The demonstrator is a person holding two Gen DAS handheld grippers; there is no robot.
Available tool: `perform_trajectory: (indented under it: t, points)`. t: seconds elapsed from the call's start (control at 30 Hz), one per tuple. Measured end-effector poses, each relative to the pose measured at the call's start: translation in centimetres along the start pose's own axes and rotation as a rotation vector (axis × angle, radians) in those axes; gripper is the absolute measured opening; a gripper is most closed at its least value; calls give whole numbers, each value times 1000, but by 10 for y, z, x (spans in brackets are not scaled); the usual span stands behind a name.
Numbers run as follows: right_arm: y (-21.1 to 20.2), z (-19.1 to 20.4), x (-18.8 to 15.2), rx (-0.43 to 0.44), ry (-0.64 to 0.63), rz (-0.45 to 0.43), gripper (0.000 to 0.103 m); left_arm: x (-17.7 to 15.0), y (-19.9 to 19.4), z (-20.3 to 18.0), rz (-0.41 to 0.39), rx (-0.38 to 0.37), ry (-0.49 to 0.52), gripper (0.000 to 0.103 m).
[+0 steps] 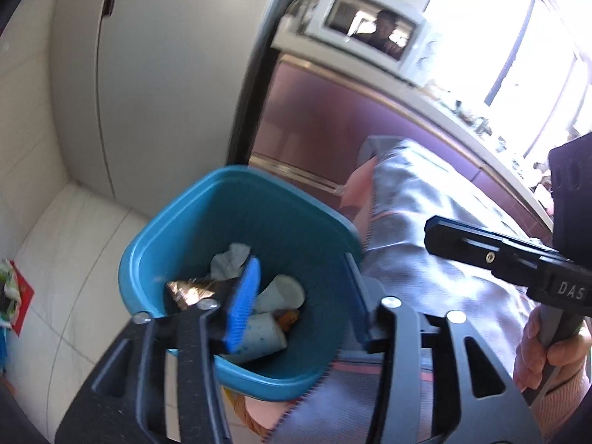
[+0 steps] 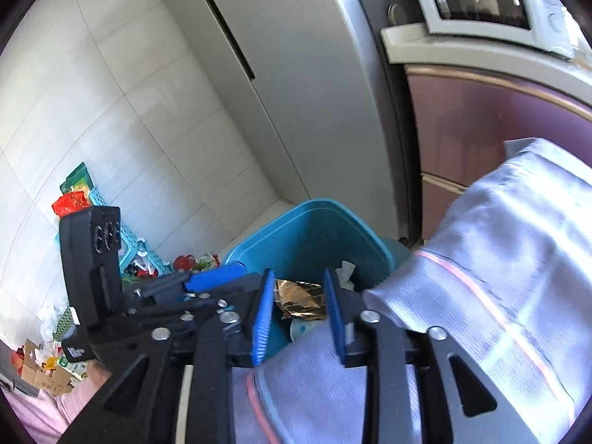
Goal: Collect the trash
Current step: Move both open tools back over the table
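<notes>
A teal trash bin (image 1: 155,259) stands on the floor and holds a crumpled tissue (image 1: 229,261), a gold foil wrapper (image 1: 188,290) and paper cups (image 1: 281,292). My left gripper (image 1: 299,288) hangs open and empty over the bin mouth. The right gripper's body (image 1: 518,266) shows at the right of that view. In the right wrist view the bin (image 2: 314,229) lies ahead, with the foil wrapper (image 2: 299,296) and tissue (image 2: 346,272) inside. My right gripper (image 2: 298,310) is open and empty above the bin's near edge. The left gripper's body (image 2: 92,259) shows at the left.
A grey fridge (image 2: 288,74) stands behind the bin, with a purple cabinet (image 2: 481,118) and a microwave (image 2: 481,0) on its counter to the right. A striped cloth (image 2: 499,277) covers the person's lap. Baskets and packaging (image 2: 92,207) lie on the tiled floor at left.
</notes>
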State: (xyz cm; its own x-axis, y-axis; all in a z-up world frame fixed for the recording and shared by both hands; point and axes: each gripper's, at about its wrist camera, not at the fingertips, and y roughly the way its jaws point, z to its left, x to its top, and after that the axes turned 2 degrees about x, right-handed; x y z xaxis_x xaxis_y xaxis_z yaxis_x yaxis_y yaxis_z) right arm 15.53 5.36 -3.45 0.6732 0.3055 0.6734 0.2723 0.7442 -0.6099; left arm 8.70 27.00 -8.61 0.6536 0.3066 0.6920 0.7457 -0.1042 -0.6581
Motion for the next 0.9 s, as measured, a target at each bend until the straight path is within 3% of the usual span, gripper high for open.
perform_trajectory:
  t: [0.2, 0.5, 0.9]
  points:
    - [-60, -18, -24, -64, 21, -76, 33, 0, -19, -49, -43, -108, 101, 54]
    - [-152, -58, -65, -236, 104, -185, 36, -15, -3, -146, 22, -268, 264, 55]
    - [-262, -136, -137, -498, 323, -314, 40, -18, 28, -260, 79, -379, 444, 56]
